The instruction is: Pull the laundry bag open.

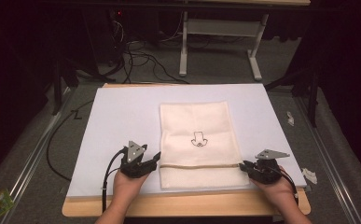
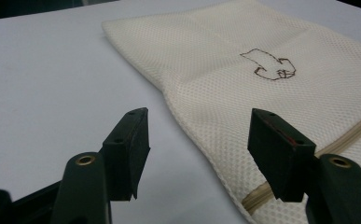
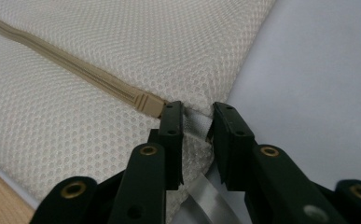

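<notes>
Wooden table (image 1: 187, 208) w/ a large white rectangular board (image 1: 122, 116) covering most of its top; a strip of bare wood shows along the near edge.

Cream mesh laundry bag (image 1: 199, 142), flat rectangle, lies at centre of the board, long side running away from the person. Small dark outline emblem (image 1: 197, 139) stitched near its middle. Beige zip (image 1: 199, 165) runs straight across the bag close to its near end; in right gripper view the zip's end stop (image 3: 146, 103) sits just left of the jaws.

Left black two-jaw gripper (image 1: 156, 158), held in the left hand (image 1: 129, 184), is at the bag's left edge, level w/ the zip. Jaws spread wide, nothing between them; in left gripper view the bag's edge passes between the jaws w/ the right one over the mesh, touching or not – can't tell.

Right black two-jaw gripper (image 1: 243, 165), in the right hand (image 1: 278, 191), is at the bag's right edge by the zip end. Jaws nearly together, pinching the bag's edge and a small grey fabric tab (image 3: 197, 125) there.
</notes>
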`<state>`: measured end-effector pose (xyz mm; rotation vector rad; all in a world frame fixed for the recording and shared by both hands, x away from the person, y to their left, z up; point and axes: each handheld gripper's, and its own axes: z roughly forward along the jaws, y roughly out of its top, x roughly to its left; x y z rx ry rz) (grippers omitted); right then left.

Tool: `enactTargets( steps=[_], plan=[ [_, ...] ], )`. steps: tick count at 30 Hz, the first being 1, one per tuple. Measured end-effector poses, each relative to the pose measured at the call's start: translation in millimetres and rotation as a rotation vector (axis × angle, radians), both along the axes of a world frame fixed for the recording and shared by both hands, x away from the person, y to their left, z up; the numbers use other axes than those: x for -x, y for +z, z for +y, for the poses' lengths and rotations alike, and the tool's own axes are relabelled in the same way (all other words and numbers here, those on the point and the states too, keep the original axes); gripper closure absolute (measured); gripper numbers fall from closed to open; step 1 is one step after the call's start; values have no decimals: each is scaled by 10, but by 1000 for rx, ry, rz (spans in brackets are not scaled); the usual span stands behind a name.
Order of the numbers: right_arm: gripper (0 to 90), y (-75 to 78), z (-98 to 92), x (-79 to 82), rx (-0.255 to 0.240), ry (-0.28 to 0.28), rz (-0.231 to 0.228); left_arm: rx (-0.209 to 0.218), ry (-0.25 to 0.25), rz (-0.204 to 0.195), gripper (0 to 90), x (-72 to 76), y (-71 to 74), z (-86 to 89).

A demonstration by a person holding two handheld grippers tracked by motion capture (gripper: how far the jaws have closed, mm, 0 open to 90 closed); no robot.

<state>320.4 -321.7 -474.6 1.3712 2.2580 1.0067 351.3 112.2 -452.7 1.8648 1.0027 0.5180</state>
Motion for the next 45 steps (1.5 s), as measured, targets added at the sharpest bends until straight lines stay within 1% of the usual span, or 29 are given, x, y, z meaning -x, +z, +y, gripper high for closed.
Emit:
enactTargets(
  steps=[2, 3, 5, 6, 8, 10, 13, 14, 17, 18, 19, 20, 21, 22, 24, 25, 26, 27, 31, 32, 33, 34, 35, 37, 38, 42, 43, 44, 45],
  plan=[
    [776, 5, 2, 1, 5, 7, 3, 3, -4, -1, 395, 3, 4, -11],
    [806, 6, 9, 1, 7, 16, -2, 3, -12, 1, 401, 6, 10, -22],
    [823, 14, 3, 1, 4, 22, 7, 7, -41, 7, 408, 23, 21, -67],
    [823, 14, 3, 1, 4, 22, 7, 7, -41, 7, 411, 23, 21, -67],
    [835, 34, -5, -1, 1, 32, -1, 15, -69, 24, 417, 48, 22, -128],
    [838, 58, -10, 4, 0, 40, -11, 18, -75, 27, 419, 57, 21, -156],
    [839, 90, -11, 22, -2, 46, -36, 37, -121, 47, 427, 94, 21, -290],
    [839, 90, -11, 22, -2, 46, -36, 37, -121, 47, 429, 94, 21, -290],
    [839, 132, -14, 44, -8, 44, -68, 50, -182, 68, 437, 136, 13, -469],
    [839, 132, -14, 44, -8, 44, -68, 50, -182, 68, 440, 136, 13, -469],
    [840, 141, -14, 50, -6, 46, -75, 55, -196, 71, 440, 150, 9, -521],
    [840, 160, -4, 60, -5, 45, -80, 52, -229, 79, 446, 175, 4, -616],
    [840, 160, -4, 60, -5, 45, -80, 52, -229, 79, 447, 175, 4, -616],
    [841, 167, 0, 63, -3, 45, -79, 55, -241, 83, 447, 185, 0, -664],
    [841, 183, -3, 63, -2, 51, -87, 62, -274, 95, 450, 204, -20, -810],
    [841, 188, -7, 62, -5, 51, -92, 62, -274, 95, 452, 204, -20, -810],
    [841, 188, -7, 62, -5, 51, -92, 58, -286, 98, 452, 208, -34, -860],
    [842, 200, -6, 67, -12, 47, -98, 56, -299, 102, 454, 213, -61, -955],
    [843, 221, -3, 82, -15, 47, -121, 77, -317, 102, 466, 198, -76, -1132],
    [843, 221, -3, 82, -15, 47, -121, 77, -317, 102, 471, 198, -76, -1132],
    [844, 229, 2, 91, -20, 46, -135, 88, -327, 97, 475, 185, -77, -1224],
    [844, 229, 2, 91, -20, 46, -135, 88, -327, 97, 480, 185, -77, -1224],
    [844, 240, 4, 100, -22, 44, -151, 101, -334, 98, 484, 169, -88, -1318],
    [844, 252, 7, 109, -30, 41, -164, 109, -341, 98, 499, 160, -111, -1419],
    [844, 252, 7, 109, -30, 41, -164, 109, -341, 98, 506, 160, -111, -1419],
    [844, 267, 23, 130, -40, 39, -179, 87, -382, 103, 533, 160, -150, -1636],
    [844, 268, 28, 132, -37, 43, -185, 99, -392, 107, 557, 166, -145, -1736],
    [844, 268, 28, 132, -37, 43, -185, 99, -392, 107, 572, 166, -145, -1736],
    [844, 267, 32, 132, -39, 43, -183, 107, -390, 107, 572, 167, -144, -1785]
  ],
)
